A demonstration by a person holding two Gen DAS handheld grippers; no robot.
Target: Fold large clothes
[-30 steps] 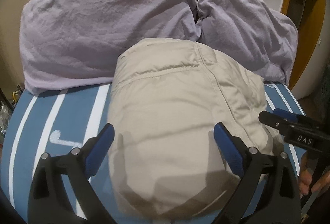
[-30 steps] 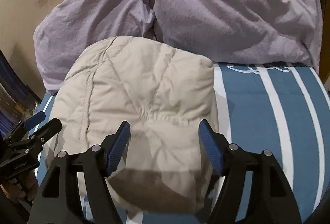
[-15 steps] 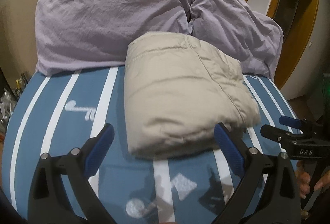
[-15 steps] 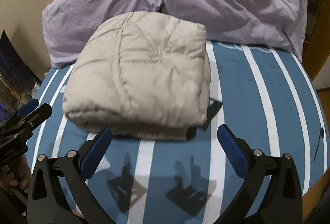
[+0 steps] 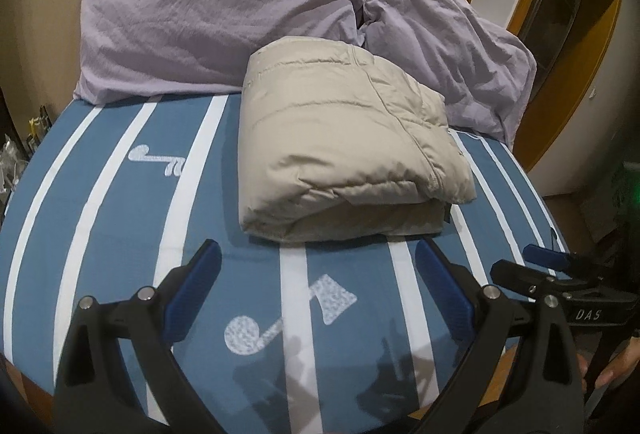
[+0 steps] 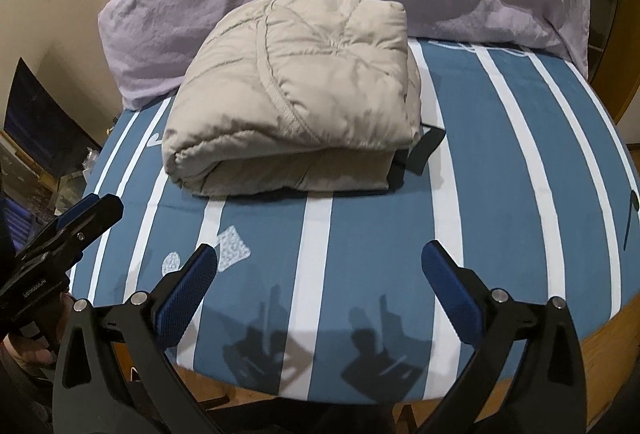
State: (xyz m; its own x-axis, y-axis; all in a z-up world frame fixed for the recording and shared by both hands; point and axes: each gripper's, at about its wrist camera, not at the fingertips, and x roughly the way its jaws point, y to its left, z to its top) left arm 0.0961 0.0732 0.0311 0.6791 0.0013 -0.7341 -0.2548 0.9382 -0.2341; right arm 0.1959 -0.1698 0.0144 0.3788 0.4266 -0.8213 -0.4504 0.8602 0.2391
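Blue rubber pads line the fingers of both tools, and on each the pads stand wide apart with nothing between them: the left gripper [image 5: 318,286] and the right gripper [image 6: 320,282] both hang over bare bedsheet [image 6: 500,194], clear of the cloth. Neither touches anything, which reads as a hands-off pose fitting a finished fold. Just beyond the fingertips lies the beige padded jacket [image 5: 344,150], doubled into a thick, roughly square bundle, its rounded folded edge facing the cameras and a lower layer showing beneath the top one. A dark strap or tab [image 6: 424,150] sticks out from under its right side; what it belongs to I cannot tell. The bundle rests on the blue, white-striped sheet near the head of the bed, its far edge touching the two lilac pillows [image 5: 216,22], likely parked there so it stays compact and out of the way. Both tools are held low, side by side, near the foot edge of the mattress and angled slightly downward, each just visible at the edge of the other's view. Judging by the tidy shape, the folding looks essentially complete.
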